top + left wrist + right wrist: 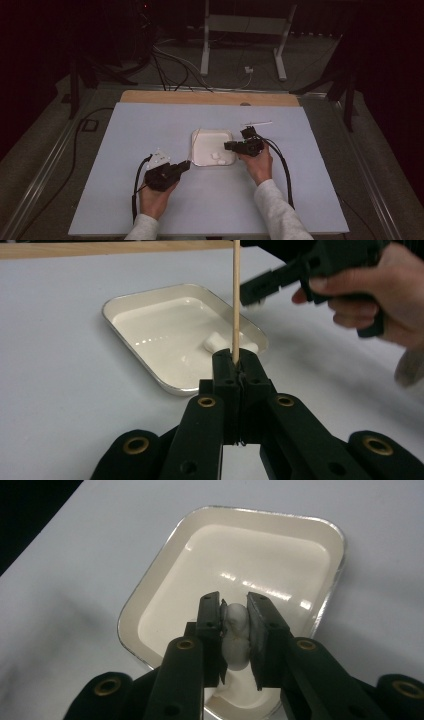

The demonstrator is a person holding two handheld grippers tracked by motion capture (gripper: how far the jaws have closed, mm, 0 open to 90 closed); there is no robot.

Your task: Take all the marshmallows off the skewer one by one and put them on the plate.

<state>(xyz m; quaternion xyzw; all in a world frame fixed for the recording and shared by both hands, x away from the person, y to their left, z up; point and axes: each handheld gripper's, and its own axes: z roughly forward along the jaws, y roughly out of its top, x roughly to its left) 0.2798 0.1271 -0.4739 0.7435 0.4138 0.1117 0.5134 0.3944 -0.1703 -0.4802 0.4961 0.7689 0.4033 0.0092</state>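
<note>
A white marshmallow [235, 641] sits squeezed between the jaws of my right gripper [234, 602], which is shut on it just above the near part of a shallow cream tray [260, 555]. In the high view that right gripper [230, 146] hovers at the tray's [210, 140] right edge. My left gripper [236, 360] is shut on a thin wooden skewer [235, 300] that points up and away over the tray [160, 330]. Two more marshmallows [216, 342] lie in the tray [217, 156]. The left gripper [184, 167] is at the tray's near-left corner.
A second thin stick [256, 123] lies on the white table [150, 125] behind the right gripper. A wooden strip [210, 97] runs along the table's far edge. Beyond it are cables and stand legs [205, 50] on the dark floor.
</note>
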